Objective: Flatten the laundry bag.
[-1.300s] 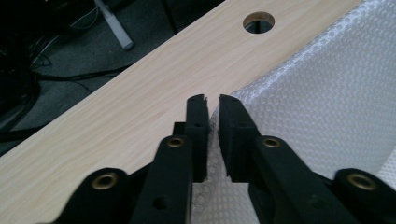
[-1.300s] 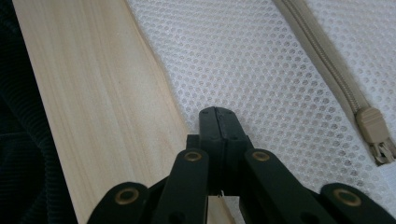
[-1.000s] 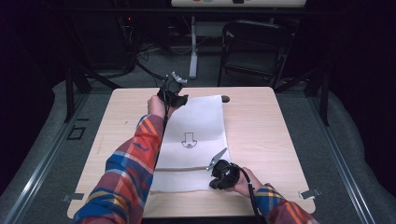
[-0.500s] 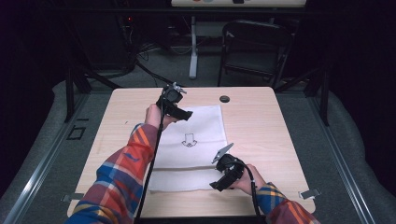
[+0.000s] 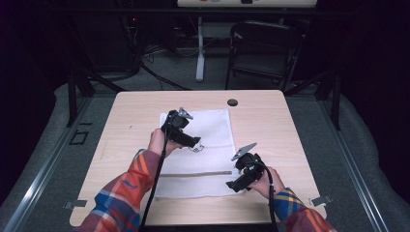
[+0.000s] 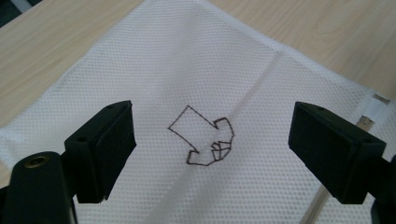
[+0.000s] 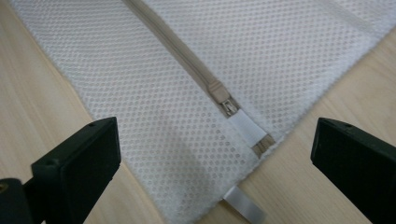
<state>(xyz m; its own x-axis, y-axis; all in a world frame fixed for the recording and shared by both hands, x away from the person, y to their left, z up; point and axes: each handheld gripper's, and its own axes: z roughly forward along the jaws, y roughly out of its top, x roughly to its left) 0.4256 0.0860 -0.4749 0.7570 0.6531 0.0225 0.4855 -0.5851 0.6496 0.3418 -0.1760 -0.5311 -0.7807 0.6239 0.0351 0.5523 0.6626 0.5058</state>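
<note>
A white mesh bag [image 5: 212, 125] lies flat on the wooden table [image 5: 135, 121]. A black arrow outline [image 6: 194, 126] is drawn at its middle and a tan zipper [image 5: 198, 174] runs across near its front end. My left gripper [image 5: 193, 143] hovers just above the arrow [image 5: 196, 147]. In the left gripper view its jaws [image 6: 210, 144] stand open, having just been opening, and grip nothing. My right gripper [image 5: 234, 185] is by the bag's front right corner. It is open [image 7: 215, 158] over the zipper pull [image 7: 229, 106] after widening just now, with mesh below the jaws and untouched.
A small black round grommet [image 5: 232, 102] sits in the table near its far edge. A dark folding chair [image 5: 263, 48] and stand legs are beyond the table. Bare wood lies left and right of the bag. A white tag [image 7: 243, 203] sticks out at the bag's corner.
The left gripper came from the bag's far end toward the middle and lower, letting go of the bag. The right gripper released the bag's edge and drew slightly away. The far end now lies flat.
</note>
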